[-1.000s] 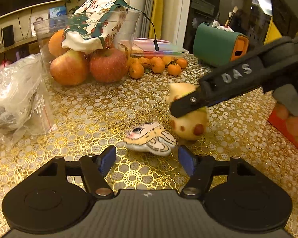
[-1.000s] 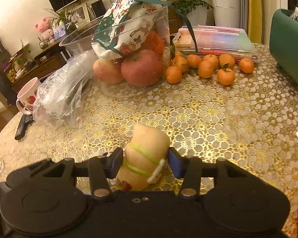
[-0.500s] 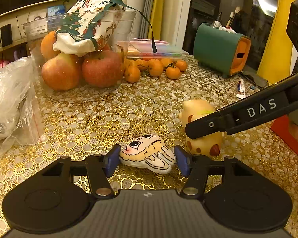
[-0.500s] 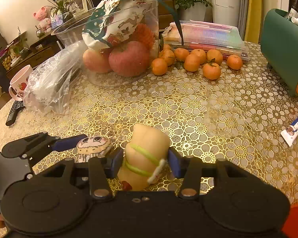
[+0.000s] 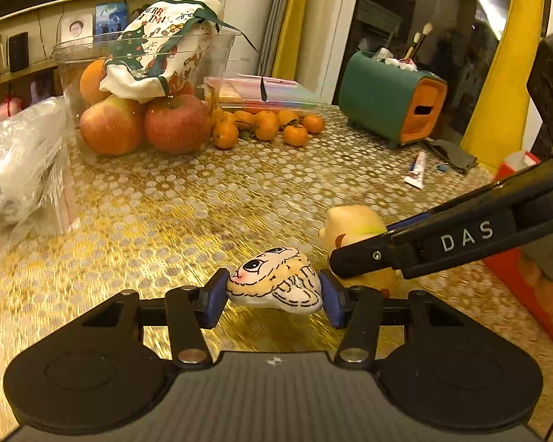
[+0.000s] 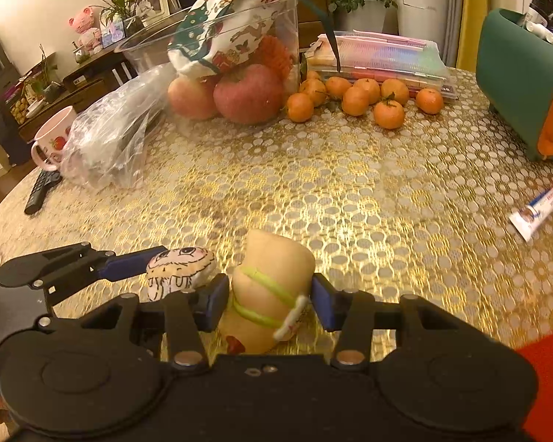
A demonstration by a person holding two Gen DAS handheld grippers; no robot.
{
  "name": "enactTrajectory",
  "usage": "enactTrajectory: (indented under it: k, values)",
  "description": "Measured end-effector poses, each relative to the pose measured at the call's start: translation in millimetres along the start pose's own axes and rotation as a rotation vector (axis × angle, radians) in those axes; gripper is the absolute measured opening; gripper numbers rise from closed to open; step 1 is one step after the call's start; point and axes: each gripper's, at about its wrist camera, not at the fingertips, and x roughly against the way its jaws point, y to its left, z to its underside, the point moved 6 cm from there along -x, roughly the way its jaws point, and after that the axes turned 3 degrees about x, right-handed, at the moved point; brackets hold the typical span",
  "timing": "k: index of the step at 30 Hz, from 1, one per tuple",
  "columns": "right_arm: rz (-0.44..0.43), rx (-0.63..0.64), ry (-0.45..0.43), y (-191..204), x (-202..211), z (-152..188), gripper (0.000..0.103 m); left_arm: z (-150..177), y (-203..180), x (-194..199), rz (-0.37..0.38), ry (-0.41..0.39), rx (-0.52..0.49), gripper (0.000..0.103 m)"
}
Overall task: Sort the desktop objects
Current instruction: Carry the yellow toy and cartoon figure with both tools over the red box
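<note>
A flat white toy painted with a cartoon face [image 5: 272, 280] sits between the blue pads of my left gripper [image 5: 272, 296]. The jaws are closing and both pads touch its sides. It is just over the gold lace tablecloth [image 5: 202, 202]. In the right wrist view the same face toy [image 6: 180, 269] shows at the tip of the left gripper's finger [image 6: 129, 267]. My right gripper [image 6: 269, 300] is shut on a pale yellow toy figure [image 6: 276, 269] wrapped in green bands. That yellow figure [image 5: 354, 221] is partly hidden behind the right gripper's black finger [image 5: 442, 243].
At the back stand a clear bowl of apples [image 6: 247, 92] under a printed cloth bag, loose mandarins [image 6: 354, 99] and a green and orange holder [image 6: 523, 88]. A toothpaste tube [image 6: 542, 210] lies right. A plastic bag [image 6: 110, 136], mug [image 6: 51, 140] and remote [image 6: 40, 195] sit left.
My left gripper came forward around the face toy and its jaws narrowed until the pads touched it. The right gripper, still holding the yellow figure, shifted rightward and nearer in the left view.
</note>
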Motion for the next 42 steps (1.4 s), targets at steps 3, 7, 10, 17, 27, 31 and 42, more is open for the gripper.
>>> enactTrajectory:
  k: [3,7,10,17,27,31,42]
  values:
    - [-0.009,0.001,0.004,3,13,11,0.047,5,-9,15,0.006,-0.004,0.009,0.051]
    - [-0.020,-0.004,0.002,5,34,24,0.047,9,-22,36,0.013,-0.008,0.020,0.051]
    - [-0.034,-0.013,-0.006,5,52,33,0.047,9,-32,53,0.016,-0.010,0.026,0.051]
    - [-0.046,-0.010,-0.046,2,104,49,0.047,11,-61,93,0.027,-0.028,0.034,0.051]
    - [-0.027,-0.023,-0.126,-27,182,69,0.047,2,-116,137,0.059,-0.055,-0.005,0.051]
    - [-0.007,-0.039,-0.152,-43,209,79,0.047,-2,-143,146,0.082,-0.065,-0.023,0.051]
    - [0.058,-0.096,-0.217,-95,268,113,0.047,-9,-225,142,0.152,-0.061,-0.129,0.051]
